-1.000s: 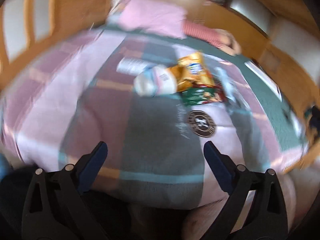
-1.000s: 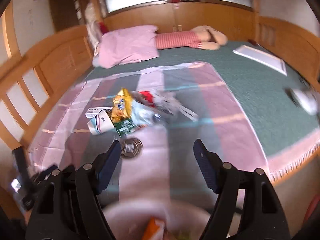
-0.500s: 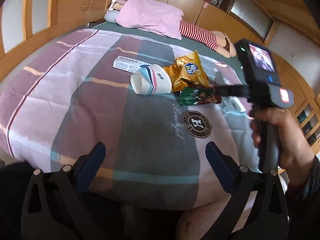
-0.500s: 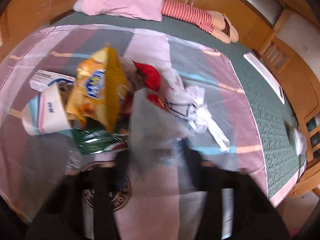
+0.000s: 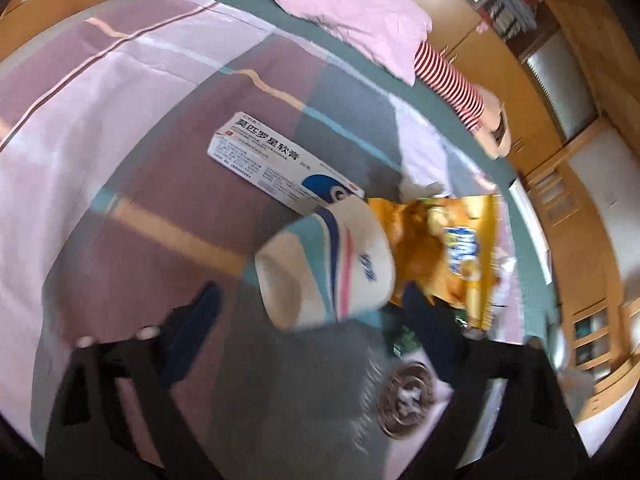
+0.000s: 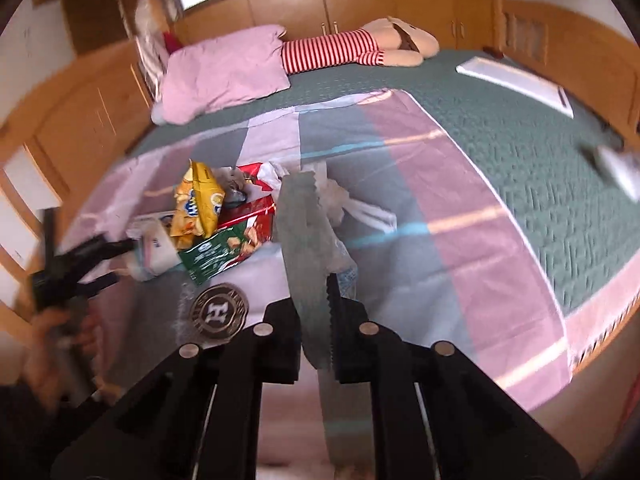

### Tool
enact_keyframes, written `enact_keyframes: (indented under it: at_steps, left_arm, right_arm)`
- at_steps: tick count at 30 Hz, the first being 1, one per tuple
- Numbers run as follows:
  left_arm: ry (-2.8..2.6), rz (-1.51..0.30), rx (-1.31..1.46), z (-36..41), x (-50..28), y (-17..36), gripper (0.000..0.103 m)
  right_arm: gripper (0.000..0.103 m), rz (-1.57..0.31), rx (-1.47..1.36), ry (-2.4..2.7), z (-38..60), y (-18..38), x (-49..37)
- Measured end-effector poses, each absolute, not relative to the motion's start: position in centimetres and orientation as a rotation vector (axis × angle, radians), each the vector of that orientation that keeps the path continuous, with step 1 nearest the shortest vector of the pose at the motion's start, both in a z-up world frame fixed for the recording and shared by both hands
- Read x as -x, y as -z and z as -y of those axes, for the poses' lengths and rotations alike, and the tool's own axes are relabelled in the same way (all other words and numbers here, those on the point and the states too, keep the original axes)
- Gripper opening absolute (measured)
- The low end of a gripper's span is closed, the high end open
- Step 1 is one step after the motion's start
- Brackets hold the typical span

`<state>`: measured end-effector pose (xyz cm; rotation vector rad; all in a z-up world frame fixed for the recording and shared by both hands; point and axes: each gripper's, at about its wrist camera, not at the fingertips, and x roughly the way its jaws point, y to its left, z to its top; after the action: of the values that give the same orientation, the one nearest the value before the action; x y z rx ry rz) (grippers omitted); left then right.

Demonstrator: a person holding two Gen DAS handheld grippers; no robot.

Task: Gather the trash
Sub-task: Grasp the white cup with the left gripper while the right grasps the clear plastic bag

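Grey translucent wrapper (image 6: 306, 248), serrated along its edges: pinched between the fingers of the right gripper (image 6: 316, 320), whose jaws are closing on it; it stands upright from the grip, above the bedspread.

Striped bedspread (image 6: 460, 248) in pink, mauve and grey with thin teal and orange lines: spread over a green quilt (image 6: 520, 136) on a bed; round "H" emblem (image 6: 219, 312) printed near its close edge.

Paper cup (image 5: 326, 266), white with blue, teal and pink stripes: on its side on the bedspread, mouth toward the left wrist camera, lying between the fingers of the left gripper (image 5: 316, 320). The fingers stand spread to either side and are closing; no contact with the cup is visible in the blurred picture.

Yellow snack bag (image 5: 448, 252): crumpled, just beyond the cup, touching its far side.

White medicine box (image 5: 276, 164) with blue print: flat on the bedspread, one end against the cup.

Green biscuit packet (image 6: 220, 252): flat, just beside the cup and below the snack bag. Red packaging (image 6: 256, 204) and crumpled white plastic (image 6: 340, 196): behind it in the same heap.

Pink pillow (image 6: 224, 72): at the head of the bed. Stuffed doll (image 6: 360, 50) in red-and-white stripes: lying beside the pillow.

Hand (image 6: 56, 344) of a person: holds the left gripper, at the left edge of the right wrist view.
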<state>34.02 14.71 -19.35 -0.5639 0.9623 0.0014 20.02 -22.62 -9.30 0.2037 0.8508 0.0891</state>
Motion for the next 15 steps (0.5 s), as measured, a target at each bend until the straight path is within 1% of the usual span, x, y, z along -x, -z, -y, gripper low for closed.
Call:
enact_keyframes:
  at_steps: [2,3,4,6,8,10,15]
  left_arm:
    - [0.02,-1.019,0.577,-14.9,-35.3,20.8,0.055]
    - [0.027,-1.035,0.585,-15.0,-35.6,21.2,0.053]
    - [0.046,-1.029,0.623,-15.2,-35.6,21.4,0.047]
    - [0.04,-1.016,0.626,-15.2,-35.5,21.2,0.039]
    - [0.028,-0.991,0.583,-14.9,-35.0,20.5,0.024]
    - [0.035,-0.967,0.568,-14.9,-34.1,19.8,0.021]
    - [0.037,-0.937,0.545,-14.9,-31.9,18.7,0.02]
  right_arm:
    - [0.012,-0.84,-0.246,-0.102,23.1,9.3,-18.5]
    - [0.012,-0.832,-0.267,-0.106,23.2,9.2,-17.9]
    - [0.012,-0.82,-0.297,-0.105,23.4,9.1,-17.1]
    - [0.012,-0.8,-0.346,-0.099,23.7,9.2,-16.0]
    - [0.012,-0.788,-0.404,-0.111,23.9,9.3,-15.3]
    - [0.012,-0.781,-0.44,-0.139,23.4,9.3,-14.8]
    - [0.012,-0.763,-0.446,-0.188,22.3,8.7,-14.0]
